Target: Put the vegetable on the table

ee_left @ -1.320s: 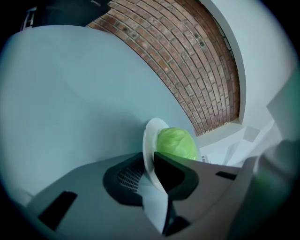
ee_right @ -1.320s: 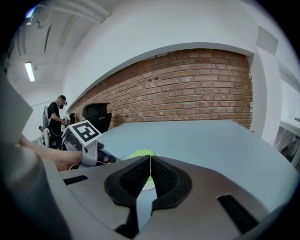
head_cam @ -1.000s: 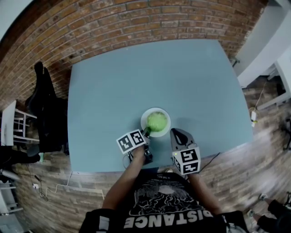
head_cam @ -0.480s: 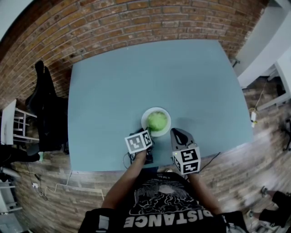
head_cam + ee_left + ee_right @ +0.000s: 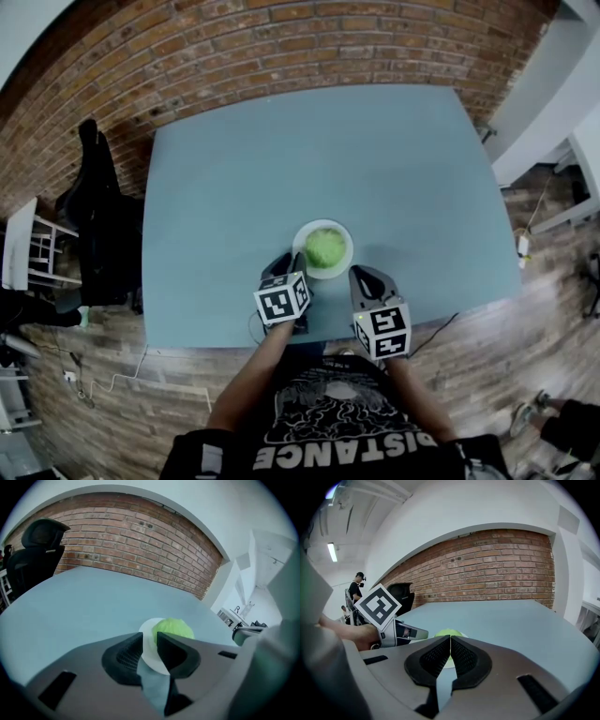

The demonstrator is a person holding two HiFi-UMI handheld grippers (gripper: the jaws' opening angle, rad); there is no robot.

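A round green cabbage [image 5: 325, 247] sits on a small white plate [image 5: 343, 232] near the front of the blue-grey table [image 5: 281, 159]. My left gripper [image 5: 287, 265] hovers just left of the plate, open by a narrow gap and holding nothing. In the left gripper view the cabbage [image 5: 172, 629] and plate [image 5: 146, 631] lie just beyond the left gripper [image 5: 150, 639]. My right gripper [image 5: 359, 274] is shut and empty, at the plate's near right. In the right gripper view the cabbage [image 5: 447, 633] peeks over the closed right gripper [image 5: 450, 641].
A black office chair [image 5: 94, 216] stands off the table's left side, beside a white rack [image 5: 23, 248]. A brick wall [image 5: 281, 37] runs behind the table. The table's front edge [image 5: 234, 345] is close under both grippers. A person [image 5: 356, 588] stands far off.
My left gripper has drawn back a little from the cabbage's left edge toward me, and its marker cube has turned. The right gripper and the cabbage have stayed put.
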